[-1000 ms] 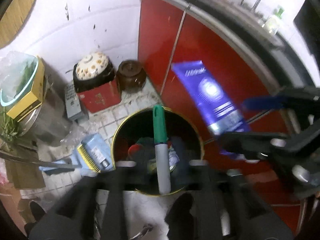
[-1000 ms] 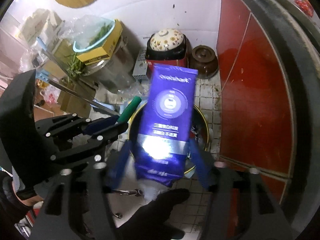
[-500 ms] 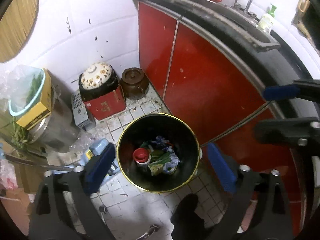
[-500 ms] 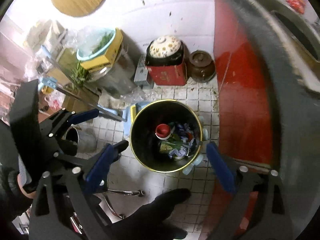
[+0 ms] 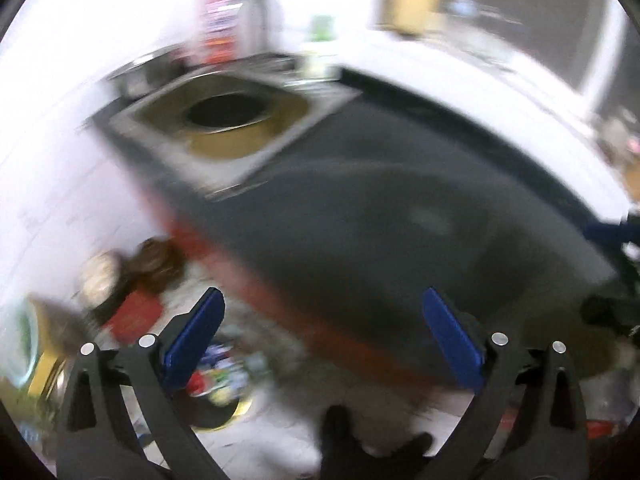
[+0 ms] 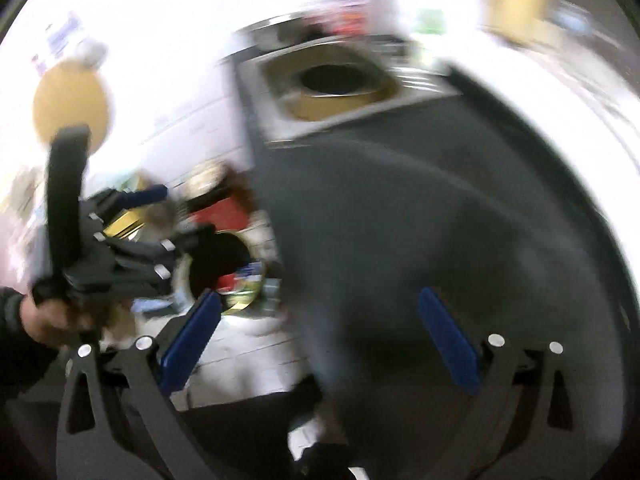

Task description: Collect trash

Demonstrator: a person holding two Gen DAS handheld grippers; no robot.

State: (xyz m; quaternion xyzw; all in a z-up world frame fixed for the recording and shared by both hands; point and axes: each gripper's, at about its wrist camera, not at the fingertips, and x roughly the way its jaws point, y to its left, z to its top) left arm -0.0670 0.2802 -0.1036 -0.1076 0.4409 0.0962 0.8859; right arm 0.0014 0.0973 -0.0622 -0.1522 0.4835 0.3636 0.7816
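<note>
Both views are blurred by motion. My left gripper (image 5: 320, 330) is open and empty, high above the dark countertop (image 5: 380, 216). My right gripper (image 6: 318, 328) is open and empty too. The black trash bin with a gold rim (image 6: 224, 268) stands on the floor below, with coloured trash in it; it also shows at the bottom left of the left wrist view (image 5: 218, 392). The left gripper shows in the right wrist view (image 6: 132, 236), held in a hand at the left.
A steel sink (image 5: 232, 120) with a dark basin is set in the countertop at the back; it also shows in the right wrist view (image 6: 336, 84). Red cabinet fronts (image 5: 256, 292) run below the counter. Pots and a red box (image 5: 132, 316) stand on the floor by the white wall.
One second ago the left gripper held a green marker and the right a purple packet over the bin. Both let go. Both grippers have since swung up from the bin to the countertop.
</note>
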